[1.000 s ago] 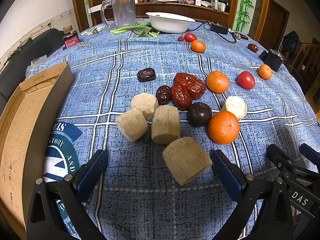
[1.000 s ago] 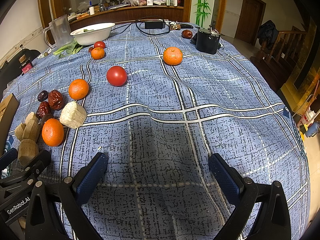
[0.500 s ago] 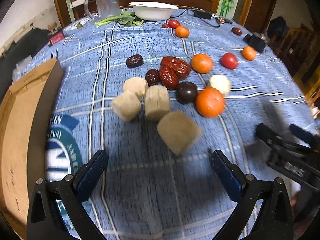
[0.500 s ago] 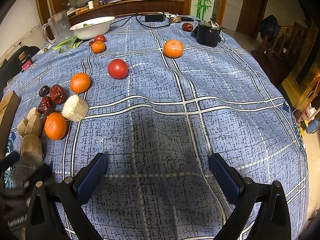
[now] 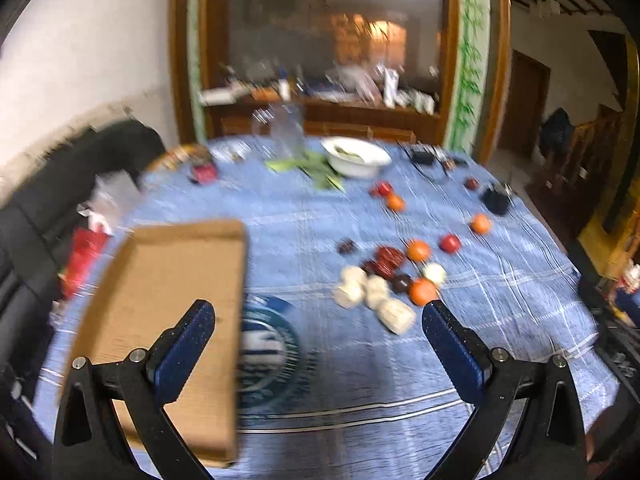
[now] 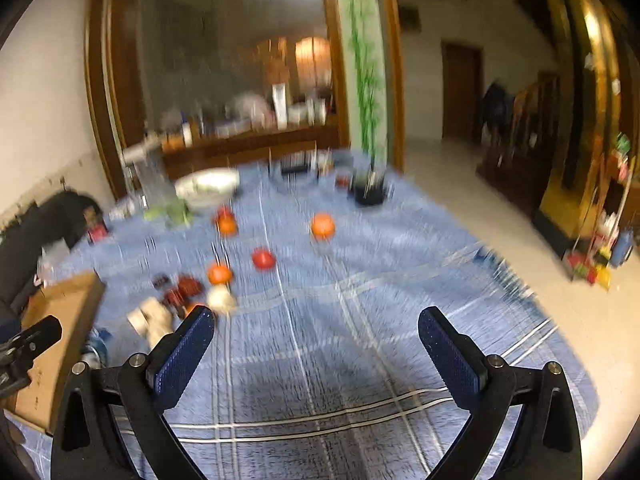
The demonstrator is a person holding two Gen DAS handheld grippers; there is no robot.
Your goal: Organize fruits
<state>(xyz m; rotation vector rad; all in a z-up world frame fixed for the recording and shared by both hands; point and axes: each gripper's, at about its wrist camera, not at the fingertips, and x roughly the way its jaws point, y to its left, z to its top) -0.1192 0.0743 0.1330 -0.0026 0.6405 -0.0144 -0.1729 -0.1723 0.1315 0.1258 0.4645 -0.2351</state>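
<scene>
Both views are blurred by motion. A cluster of fruit lies mid-table: pale sugarcane chunks [image 5: 396,314], dark red dates [image 5: 388,258], an orange [image 5: 422,292] and a tomato [image 5: 450,243]. My left gripper [image 5: 318,346] hangs open and empty, high above the table's near edge and well back from the cluster. My right gripper [image 6: 316,346] is open too, with nothing between its fingers. In the right wrist view the oranges [image 6: 322,226] and a tomato [image 6: 263,259] sit far ahead, with the dates [image 6: 188,288] to the left.
A flat cardboard box [image 5: 168,300] lies on the left of the blue checked tablecloth [image 5: 360,368]. At the far end stand a white bowl [image 5: 356,156], a clear jug [image 5: 286,130] and green leaves. A black device [image 6: 370,190] sits far right. The floor drops off at right.
Both grippers have pulled up and back from the table, so the fruit looks much smaller and farther. The whole cardboard box and the room behind have come into view. Both stay open.
</scene>
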